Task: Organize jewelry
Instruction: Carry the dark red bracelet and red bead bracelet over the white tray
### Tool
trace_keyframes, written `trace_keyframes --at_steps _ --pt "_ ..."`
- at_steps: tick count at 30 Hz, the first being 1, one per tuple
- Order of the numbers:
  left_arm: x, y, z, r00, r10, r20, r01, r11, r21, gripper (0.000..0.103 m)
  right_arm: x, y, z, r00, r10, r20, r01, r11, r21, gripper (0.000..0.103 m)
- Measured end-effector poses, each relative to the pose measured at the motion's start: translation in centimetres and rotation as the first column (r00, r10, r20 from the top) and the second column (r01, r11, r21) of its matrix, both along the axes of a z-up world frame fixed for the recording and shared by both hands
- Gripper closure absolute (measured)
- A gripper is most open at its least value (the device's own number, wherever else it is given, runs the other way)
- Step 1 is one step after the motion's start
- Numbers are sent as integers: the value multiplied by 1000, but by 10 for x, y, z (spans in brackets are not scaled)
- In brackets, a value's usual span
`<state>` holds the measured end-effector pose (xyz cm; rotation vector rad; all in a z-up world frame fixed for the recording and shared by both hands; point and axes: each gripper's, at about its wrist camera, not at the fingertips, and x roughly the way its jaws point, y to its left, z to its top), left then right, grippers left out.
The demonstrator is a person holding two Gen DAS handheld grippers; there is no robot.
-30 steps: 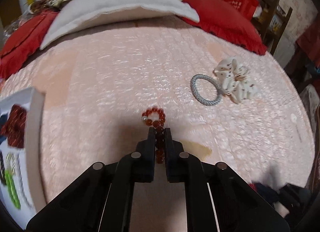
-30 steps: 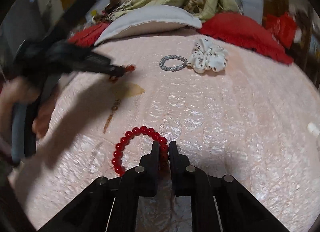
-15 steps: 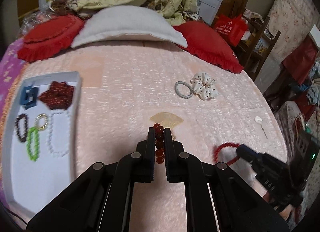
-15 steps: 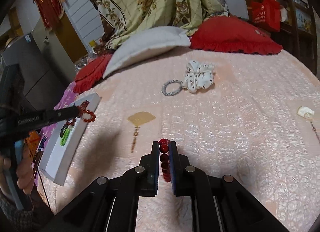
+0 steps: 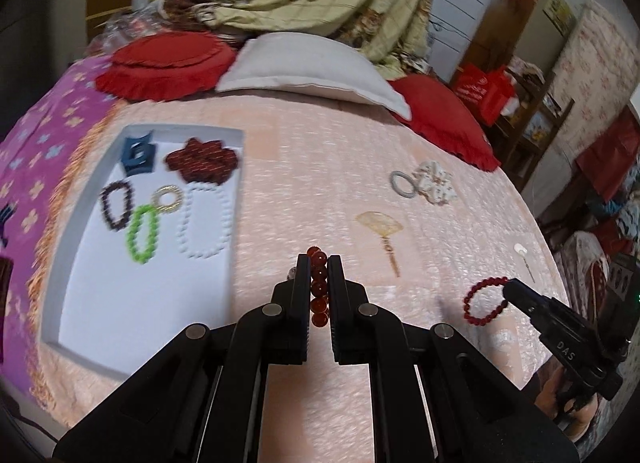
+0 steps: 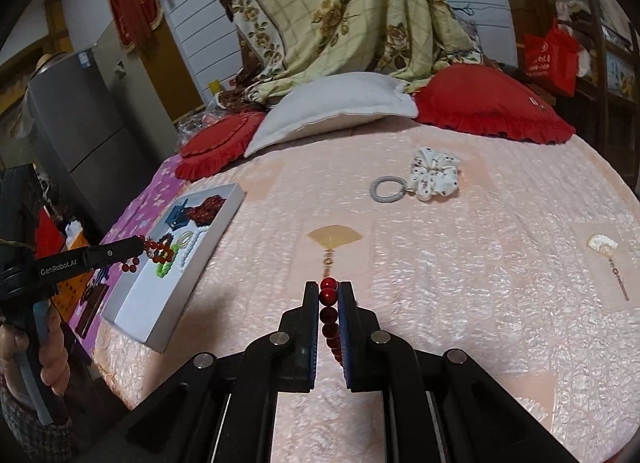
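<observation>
1. My left gripper [image 5: 319, 263] is clamped on an amber-red bead bracelet [image 5: 319, 287]; the beads sit pinched between the pads, lifted clear of the pink bedspread [image 5: 320, 167].
2. My right gripper [image 6: 329, 289] is pinched on a dark red bead bracelet [image 6: 329, 315], also off the bedspread.
3. Landmark: the white tray [image 5: 86, 187]. The left view looks down into it: blue clip [image 5: 138, 153], dark red scrunchie [image 5: 202, 159], dark bead bracelet [image 5: 116, 205], green bracelet [image 5: 142, 233], gold ring [image 5: 168, 197], white bead strand [image 5: 204, 223].
4. The right view sees the tray edge-on, contents mostly blocked by the left gripper, whose bracelet hangs over the tray's near side. It alone shows the hand [image 6: 44, 355] on that gripper's handle.
5. Only the left view shows the red bracelet as a full loop, well away from the tray.
6. Both views: fan-shaped hairpin [image 6: 335, 239], grey hair tie [image 6: 390, 189] touching a white scrunchie [image 6: 434, 173], all far from the tray.
</observation>
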<state>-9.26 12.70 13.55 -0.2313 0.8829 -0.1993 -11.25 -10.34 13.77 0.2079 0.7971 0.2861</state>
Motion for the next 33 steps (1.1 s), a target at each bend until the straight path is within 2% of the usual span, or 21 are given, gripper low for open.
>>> trace_keyframes --at_steps 6,13,21,28,33 --pt "-20 44 -5 995 102 -6 -102 995 -12 97 -7 24 5 999 35 1 -35 999 -35 94" --pt "-39 67 -7 979 201 40 -205 972 117 97 -9 45 2 998 68 -11 -69 996 -58 94" --pt "-51 65 -3 971 220 94 -236 948 216 97 -17 64 -1 994 111 -23 -113 990 -85 94" --pt "-53 72 -5 967 232 101 -251 936 248 97 -21 81 2 990 137 -30 -140 985 -102 94" --pt "-53 84 -11 964 251 89 -265 934 240 97 -17 100 4 985 165 -39 -169 978 -124 94"
